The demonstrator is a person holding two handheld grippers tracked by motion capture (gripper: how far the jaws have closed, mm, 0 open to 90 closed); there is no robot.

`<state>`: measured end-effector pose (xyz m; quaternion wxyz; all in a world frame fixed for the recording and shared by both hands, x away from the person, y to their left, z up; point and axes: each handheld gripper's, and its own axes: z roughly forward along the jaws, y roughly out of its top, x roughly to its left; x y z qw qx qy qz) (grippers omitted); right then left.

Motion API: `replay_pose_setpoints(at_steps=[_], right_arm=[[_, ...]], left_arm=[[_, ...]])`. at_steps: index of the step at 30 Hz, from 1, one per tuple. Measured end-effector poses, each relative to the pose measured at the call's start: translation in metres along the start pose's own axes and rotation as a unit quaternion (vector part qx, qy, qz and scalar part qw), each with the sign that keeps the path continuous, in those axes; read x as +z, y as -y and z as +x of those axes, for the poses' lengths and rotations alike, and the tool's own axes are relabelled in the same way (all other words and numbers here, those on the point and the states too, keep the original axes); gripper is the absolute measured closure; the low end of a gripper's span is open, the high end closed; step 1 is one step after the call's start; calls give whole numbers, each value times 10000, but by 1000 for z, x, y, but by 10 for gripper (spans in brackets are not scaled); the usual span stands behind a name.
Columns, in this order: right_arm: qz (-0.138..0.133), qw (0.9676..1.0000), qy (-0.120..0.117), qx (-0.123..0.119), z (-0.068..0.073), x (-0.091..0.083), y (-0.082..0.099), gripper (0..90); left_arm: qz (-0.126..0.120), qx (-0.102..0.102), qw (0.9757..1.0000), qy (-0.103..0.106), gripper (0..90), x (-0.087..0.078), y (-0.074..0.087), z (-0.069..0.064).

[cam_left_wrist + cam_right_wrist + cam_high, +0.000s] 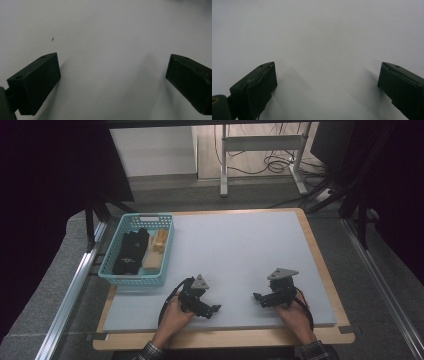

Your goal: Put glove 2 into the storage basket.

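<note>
On the pale grey mat, near its front edge, a person's hands hold two black grippers. My left gripper rests at front left, jaws pointing right toward the middle. My right gripper rests at front right, jaws pointing left. In the left gripper view my left gripper stands wide open over bare mat, nothing between the jaws. In the right gripper view my right gripper is also wide open over bare mat. A teal basket at the left edge holds black folded items and tan items.
The mat lies on a wooden tabletop. Metal rails run along both sides of the table. A desk frame with cables stands on the floor beyond the far edge. A tiny dark speck lies on the mat.
</note>
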<state>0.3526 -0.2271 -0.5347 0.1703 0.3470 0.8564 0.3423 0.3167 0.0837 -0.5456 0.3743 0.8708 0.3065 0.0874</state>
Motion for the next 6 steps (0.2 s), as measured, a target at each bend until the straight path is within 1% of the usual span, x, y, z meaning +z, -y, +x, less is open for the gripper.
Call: replay_pose_setpoints(at_steps=[2, 4, 6], right_arm=[[1, 10000, -1, 2, 0, 0, 0, 19], [0, 10000, -2, -3, 0, 0, 0, 19], [1, 10000, -3, -4, 0, 0, 0, 19]], left_arm=[[42, 58, 10000, -56, 2, 0, 0, -1], [104, 161, 9997, -173, 2, 2, -1, -5], [110, 162, 9997, -171, 0, 2, -1, -5]])
